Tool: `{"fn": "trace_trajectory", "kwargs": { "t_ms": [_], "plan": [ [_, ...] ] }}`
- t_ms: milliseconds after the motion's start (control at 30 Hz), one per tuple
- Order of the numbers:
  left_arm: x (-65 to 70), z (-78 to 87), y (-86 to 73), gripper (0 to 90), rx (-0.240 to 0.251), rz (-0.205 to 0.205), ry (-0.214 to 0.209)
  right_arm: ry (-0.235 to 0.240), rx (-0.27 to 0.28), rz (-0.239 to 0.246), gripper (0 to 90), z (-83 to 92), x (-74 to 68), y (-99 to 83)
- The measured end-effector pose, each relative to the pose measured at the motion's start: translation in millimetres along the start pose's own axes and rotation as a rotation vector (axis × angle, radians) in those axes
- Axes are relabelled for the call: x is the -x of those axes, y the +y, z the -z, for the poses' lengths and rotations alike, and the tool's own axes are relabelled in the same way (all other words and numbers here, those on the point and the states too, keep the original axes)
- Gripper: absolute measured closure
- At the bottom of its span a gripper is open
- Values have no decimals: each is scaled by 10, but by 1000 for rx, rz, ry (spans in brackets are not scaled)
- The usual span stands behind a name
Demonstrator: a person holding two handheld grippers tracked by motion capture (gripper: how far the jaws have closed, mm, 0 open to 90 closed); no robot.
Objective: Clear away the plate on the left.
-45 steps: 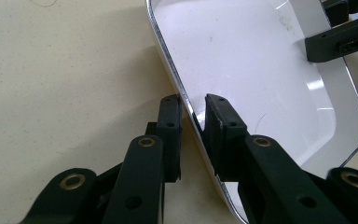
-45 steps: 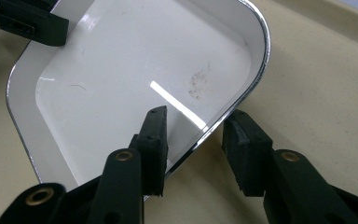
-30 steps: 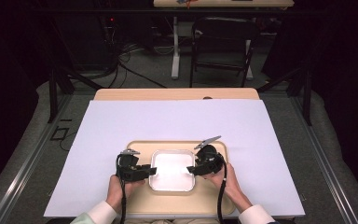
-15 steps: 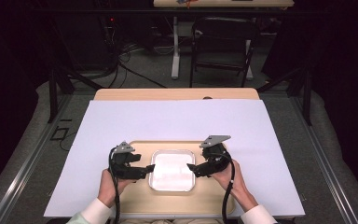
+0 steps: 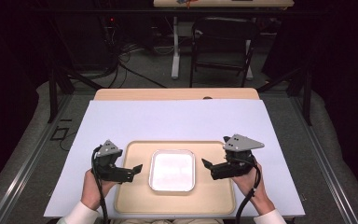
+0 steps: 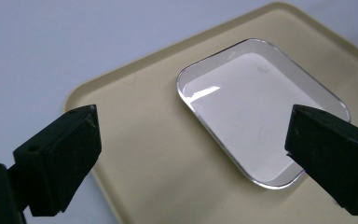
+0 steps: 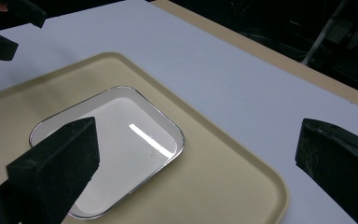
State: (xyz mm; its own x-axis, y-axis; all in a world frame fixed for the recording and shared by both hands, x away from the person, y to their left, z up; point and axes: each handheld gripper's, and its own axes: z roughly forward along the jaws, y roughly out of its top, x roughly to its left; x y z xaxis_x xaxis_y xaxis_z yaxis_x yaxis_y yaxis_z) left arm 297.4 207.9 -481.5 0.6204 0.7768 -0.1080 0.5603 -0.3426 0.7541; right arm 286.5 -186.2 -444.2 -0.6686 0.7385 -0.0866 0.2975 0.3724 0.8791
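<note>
Metal dish [image 5: 173,171]: one. Shallow, rectangular, rounded corners, shiny rim, empty. Flat at the middle of the tray, long sides toward the grippers, nothing touching it. Placed centrally, by the look of it, so that either side can be reached alike.

Tray [image 5: 135,198]: one. Beige, raised rim, at the near edge of the table, square to the person. Serves, presumably, to bound the work and catch the dish.

White sheet [image 5: 177,121]: one. Spread over the tabletop under the tray; likely there as a plain background.

Table [image 5: 177,94]: one. Wooden edge bare along the far side of the sheet.

Left gripper [image 5: 137,168]: one. Held in the left hand [image 5: 92,190] over the left margin of the tray, tips aimed inward at the dish, apart from it. Jaws have just been opening and stand wide, nothing between the pads; in the left gripper view the dish lies beyond and below the gap.

Right gripper [image 5: 207,164]: one. Held in the right hand [image 5: 251,185] over the right margin of the tray, tips likewise aimed inward, apart from the dish. Jaws have just been opening, spread wide, empty.

Mirrored stance on both sides suggests the dish set down and let go.

Chair [image 5: 221,44]: one, beyond the table.
</note>
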Motion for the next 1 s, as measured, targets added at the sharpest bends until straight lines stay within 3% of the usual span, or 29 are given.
{"fn": "trace_trajectory", "kwargs": {
  "t_ms": [167, 200, 400, 500, 700, 867, 933, 1000],
  "plan": [
    [-47, 122, -56, 4, 18, -8, 52, -36, 28, 6, 0, 202, 47, -37],
    [-58, 161, -78, 1, 44, -9, 63, -46, 29, 6, 0, 232, 55, -54],
    [-168, 310, -204, 0, 108, 3, 69, -103, 28, -21, 0, 462, 112, -292],
    [-219, 363, -263, 0, 114, 4, 81, -124, 15, -38, 0, 541, 135, -415],
    [-297, 379, -399, 0, 53, 4, 114, -145, -13, -68, 0, 631, 169, -672],
    [-347, 389, -504, 0, 69, 4, 93, -154, -37, -92, 0, 711, 179, -831],
    [-361, 395, -550, 0, 96, -11, 142, -145, -42, -126, 0, 726, 196, -885],
    [-404, 356, -606, 0, 88, -20, 165, -121, -51, -151, 0, 712, 213, -930]
  ]
}}
